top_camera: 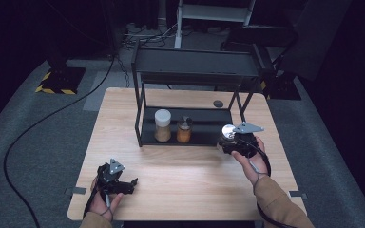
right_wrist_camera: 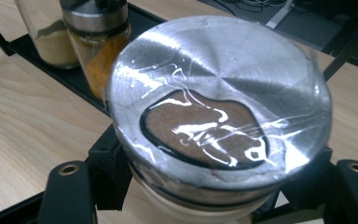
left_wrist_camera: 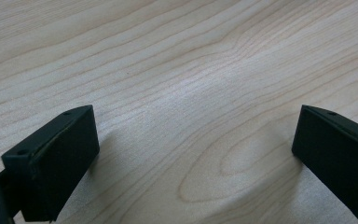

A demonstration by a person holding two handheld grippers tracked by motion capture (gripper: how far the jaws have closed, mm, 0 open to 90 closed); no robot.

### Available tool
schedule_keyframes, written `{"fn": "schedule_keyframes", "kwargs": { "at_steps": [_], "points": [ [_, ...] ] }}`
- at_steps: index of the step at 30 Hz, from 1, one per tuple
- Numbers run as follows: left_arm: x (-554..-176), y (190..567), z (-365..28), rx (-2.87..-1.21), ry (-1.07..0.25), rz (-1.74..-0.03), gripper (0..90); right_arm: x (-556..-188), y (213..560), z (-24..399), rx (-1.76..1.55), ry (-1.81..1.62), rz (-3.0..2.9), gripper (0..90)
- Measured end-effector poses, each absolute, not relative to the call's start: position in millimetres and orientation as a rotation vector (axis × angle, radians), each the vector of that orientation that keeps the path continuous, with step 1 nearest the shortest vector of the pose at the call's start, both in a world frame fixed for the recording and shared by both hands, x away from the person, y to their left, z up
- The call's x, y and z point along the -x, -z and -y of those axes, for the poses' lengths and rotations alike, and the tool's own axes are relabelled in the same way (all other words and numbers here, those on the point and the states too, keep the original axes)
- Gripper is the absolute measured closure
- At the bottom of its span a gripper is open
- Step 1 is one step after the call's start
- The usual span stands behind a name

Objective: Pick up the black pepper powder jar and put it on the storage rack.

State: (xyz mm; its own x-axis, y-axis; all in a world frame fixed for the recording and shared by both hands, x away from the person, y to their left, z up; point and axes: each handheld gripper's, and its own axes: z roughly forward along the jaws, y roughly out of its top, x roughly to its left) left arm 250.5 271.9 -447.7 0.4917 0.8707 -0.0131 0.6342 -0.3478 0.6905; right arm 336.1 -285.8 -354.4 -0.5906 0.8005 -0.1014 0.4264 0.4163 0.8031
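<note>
The wooden table [top_camera: 180,175] had a black rack [top_camera: 195,71] at the back, and the right gripper [top_camera: 231,141] was clamped on a silver-lidded spice jar [right_wrist_camera: 219,107] just off the rack's lower shelf [top_camera: 209,124], so I'd guess it needed slotting in beside the two jars [top_camera: 171,126] there, while the left gripper [top_camera: 132,183] sat on the table, jaws wide apart and empty.

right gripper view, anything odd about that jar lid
Yes: the spice jar held in the right gripper has clear wrinkled plastic film stretched over its silver lid, covering the shaker opening with brown spice behind it. It looks unopened. No spill visible.
</note>
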Motion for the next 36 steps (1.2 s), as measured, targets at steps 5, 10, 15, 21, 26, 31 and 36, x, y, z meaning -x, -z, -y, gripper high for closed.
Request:
{"fn": "schedule_keyframes", "kwargs": {
  "at_steps": [5, 10, 15, 21, 26, 31, 36],
  "points": [
    [-251, 447, -272, -2.101, -0.479, -1.234, 0.5, -340, 347, 281, -1.020, -1.053, -2.196, 31.3],
    [-251, 448, -271, -2.097, -0.481, -1.239, 0.5, -344, 342, 276, -1.001, -1.050, -2.199, 31.3],
    [-251, 448, -271, -2.096, -0.481, -1.241, 0.5, -352, 339, 272, -0.997, -1.051, -2.199, 31.3],
    [-251, 448, -271, -2.095, -0.481, -1.242, 0.5, -363, 341, 265, -0.995, -1.062, -2.204, 31.3],
    [-251, 448, -270, -2.093, -0.482, -1.245, 0.5, -370, 345, 258, -1.003, -1.058, -2.202, 31.3],
    [-251, 448, -270, -2.093, -0.483, -1.246, 0.5, -376, 351, 253, -1.014, -1.058, -2.199, 31.3],
    [-251, 448, -270, -2.092, -0.483, -1.247, 0.5, -381, 360, 248, -1.020, -1.060, -2.202, 31.3]
  ]
}}
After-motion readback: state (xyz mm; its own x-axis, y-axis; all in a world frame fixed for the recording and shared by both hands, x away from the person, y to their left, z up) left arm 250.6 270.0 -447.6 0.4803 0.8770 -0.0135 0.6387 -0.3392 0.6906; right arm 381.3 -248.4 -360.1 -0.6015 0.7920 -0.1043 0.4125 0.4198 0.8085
